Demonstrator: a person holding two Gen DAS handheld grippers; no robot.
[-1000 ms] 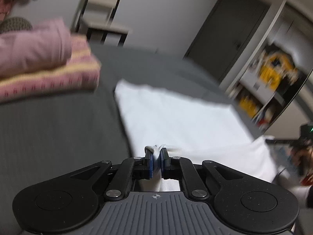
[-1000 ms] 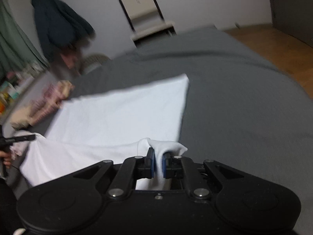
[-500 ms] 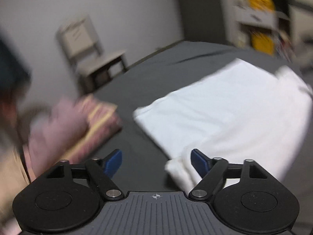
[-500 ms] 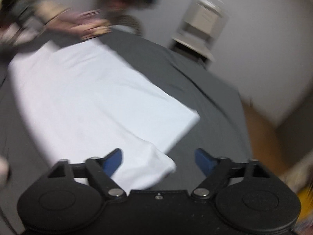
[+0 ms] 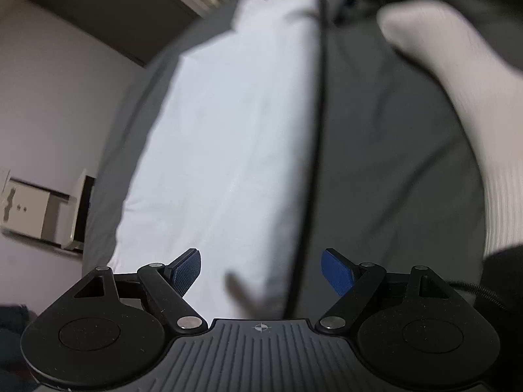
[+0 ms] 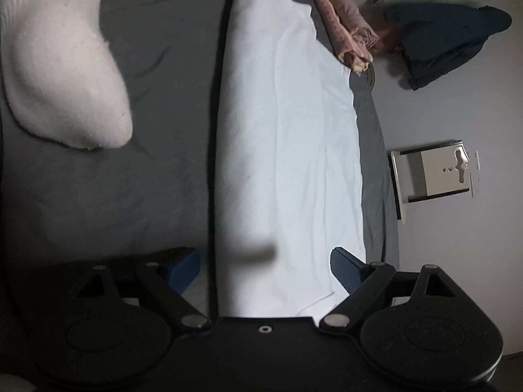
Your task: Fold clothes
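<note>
White garment (image 6: 287, 150): folded to a long strip, flat on grey bed cover (image 6: 130, 196), running up the centre of both frames. Left gripper (image 5: 261, 272): jaws spread, holding nothing. Right gripper (image 6: 264, 269): likewise spread and empty. White-socked foot (image 6: 62, 75): upper left of right view. Folded pink clothes (image 6: 343, 32): top, apparently stacked. Black cable (image 6: 215, 130): beside the strip.

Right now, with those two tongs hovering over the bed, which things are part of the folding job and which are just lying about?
Part of the job:
- white garment, folded into a long strip
- left tongs, open
- right tongs, open

Just lying about:
- folded pink clothes
- dark jacket on the wall
- chair
- person's white sock
- black cable
</note>
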